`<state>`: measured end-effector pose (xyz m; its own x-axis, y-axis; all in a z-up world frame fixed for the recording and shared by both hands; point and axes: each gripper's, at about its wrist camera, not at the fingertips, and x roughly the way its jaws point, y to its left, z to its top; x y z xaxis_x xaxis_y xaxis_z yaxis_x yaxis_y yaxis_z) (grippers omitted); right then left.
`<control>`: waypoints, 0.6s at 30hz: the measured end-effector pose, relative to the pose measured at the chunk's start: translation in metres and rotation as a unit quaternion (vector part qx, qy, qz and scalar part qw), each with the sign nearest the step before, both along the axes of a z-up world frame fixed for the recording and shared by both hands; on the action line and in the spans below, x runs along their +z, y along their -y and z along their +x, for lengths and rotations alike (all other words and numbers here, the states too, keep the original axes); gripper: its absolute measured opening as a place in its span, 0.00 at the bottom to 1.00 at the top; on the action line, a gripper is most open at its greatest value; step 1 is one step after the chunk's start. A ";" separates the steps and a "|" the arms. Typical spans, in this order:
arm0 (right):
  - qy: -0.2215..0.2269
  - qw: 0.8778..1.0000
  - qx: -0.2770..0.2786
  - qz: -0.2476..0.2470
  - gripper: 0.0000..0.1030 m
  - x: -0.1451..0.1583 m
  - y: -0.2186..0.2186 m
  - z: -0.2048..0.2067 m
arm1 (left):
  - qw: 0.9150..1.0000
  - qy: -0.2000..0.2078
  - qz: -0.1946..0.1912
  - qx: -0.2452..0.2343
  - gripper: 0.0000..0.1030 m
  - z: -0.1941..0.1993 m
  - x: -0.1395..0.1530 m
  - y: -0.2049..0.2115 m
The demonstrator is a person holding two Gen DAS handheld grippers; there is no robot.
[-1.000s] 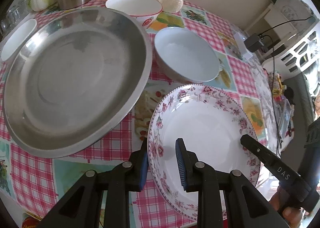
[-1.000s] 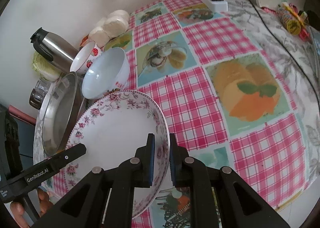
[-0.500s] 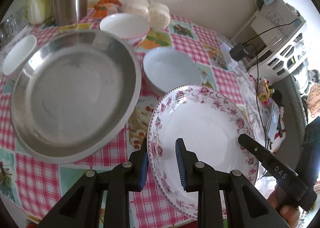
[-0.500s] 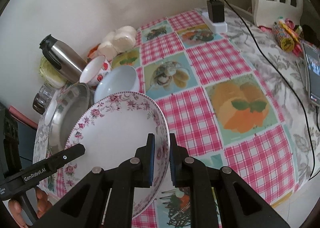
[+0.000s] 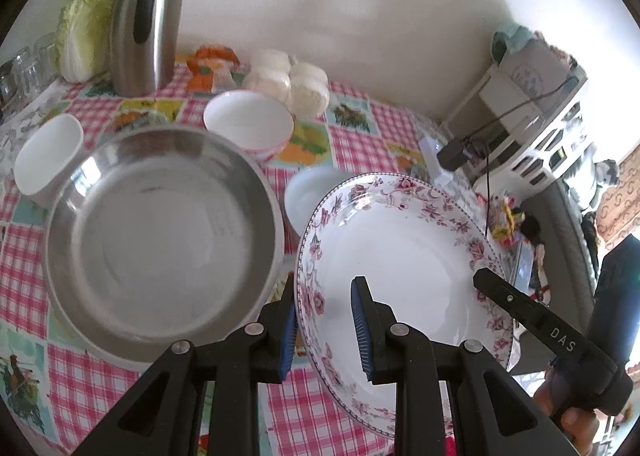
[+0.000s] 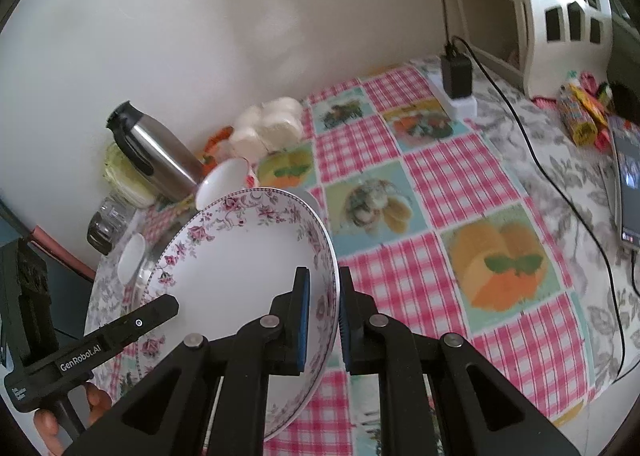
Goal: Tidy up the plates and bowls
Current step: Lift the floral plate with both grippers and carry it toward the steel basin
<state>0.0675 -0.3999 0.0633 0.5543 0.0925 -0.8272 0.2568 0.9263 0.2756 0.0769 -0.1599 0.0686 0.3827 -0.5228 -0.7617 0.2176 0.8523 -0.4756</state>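
Pinching opposite rims of the floral plate (image 5: 400, 256), left claw (image 5: 326, 332) and right claw (image 6: 323, 320) should keep it level, clearing the steel basin (image 5: 160, 232) beside the left claw.

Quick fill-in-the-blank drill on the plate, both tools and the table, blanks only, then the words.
1. The floral plate is gripped at its rim by ____ tools.
2. The big pan beside it is made of ____.
3. The flask stands ____.
4. The pan holds ____.

Missing: two; steel; upright; nothing.
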 end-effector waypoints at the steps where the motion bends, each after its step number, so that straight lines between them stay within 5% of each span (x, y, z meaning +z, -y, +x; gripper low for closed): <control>1: 0.003 1.000 0.002 0.000 0.13 0.002 -0.002 0.003 | 1.000 0.004 -0.002 0.003 0.27 0.002 0.003 -0.003; 18: 0.030 0.999 0.041 0.020 0.14 0.013 -0.050 0.063 | 0.997 0.032 -0.025 0.066 0.27 0.037 0.021 -0.065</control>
<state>0.1304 -0.3494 0.0764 0.5920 0.1708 -0.7877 0.1633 0.9316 0.3248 0.1143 -0.0948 0.0893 0.4979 -0.5015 -0.7075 0.1355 0.8508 -0.5077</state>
